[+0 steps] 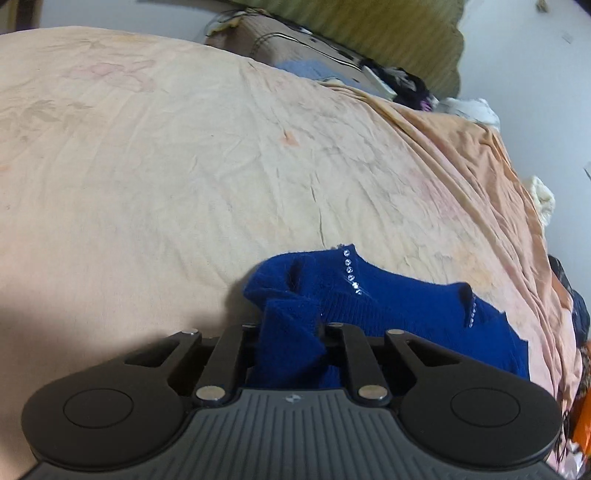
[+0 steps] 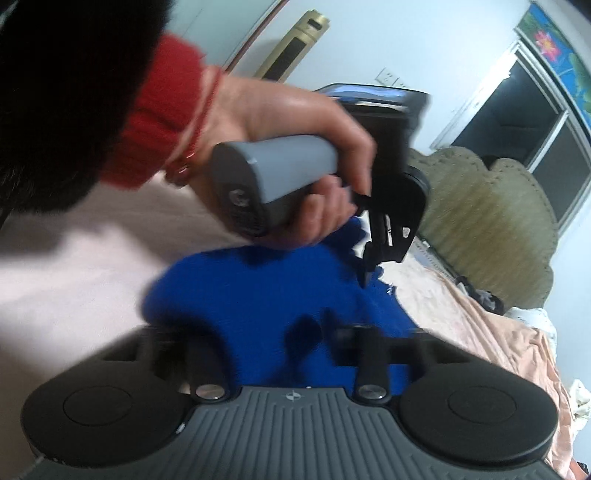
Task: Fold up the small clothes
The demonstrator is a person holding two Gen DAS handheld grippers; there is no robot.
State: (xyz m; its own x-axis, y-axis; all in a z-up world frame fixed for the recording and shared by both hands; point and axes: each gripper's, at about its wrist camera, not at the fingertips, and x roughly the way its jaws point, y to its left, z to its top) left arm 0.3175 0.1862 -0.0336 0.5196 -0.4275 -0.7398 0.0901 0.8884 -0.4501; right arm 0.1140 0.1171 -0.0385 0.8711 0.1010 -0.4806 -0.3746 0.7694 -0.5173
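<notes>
You've got both the left gripper (image 1: pixel 288 328) and right gripper (image 2: pixel 314 334) clamped on the blue sweater (image 1: pixel 388 306) — bunched on the bed (image 1: pixel 184 166), so folding's barely started.

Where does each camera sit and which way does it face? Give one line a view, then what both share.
Left wrist: sits on the left tool, looks forward and down over the peach bedsheet; its fingers are shut on the blue garment.
Right wrist: sits on the right tool, shut on the same garment, and faces the person's left hand, its red cuff and the left tool.
Shared: the blue garment, bedsheet and green headboard.
</notes>
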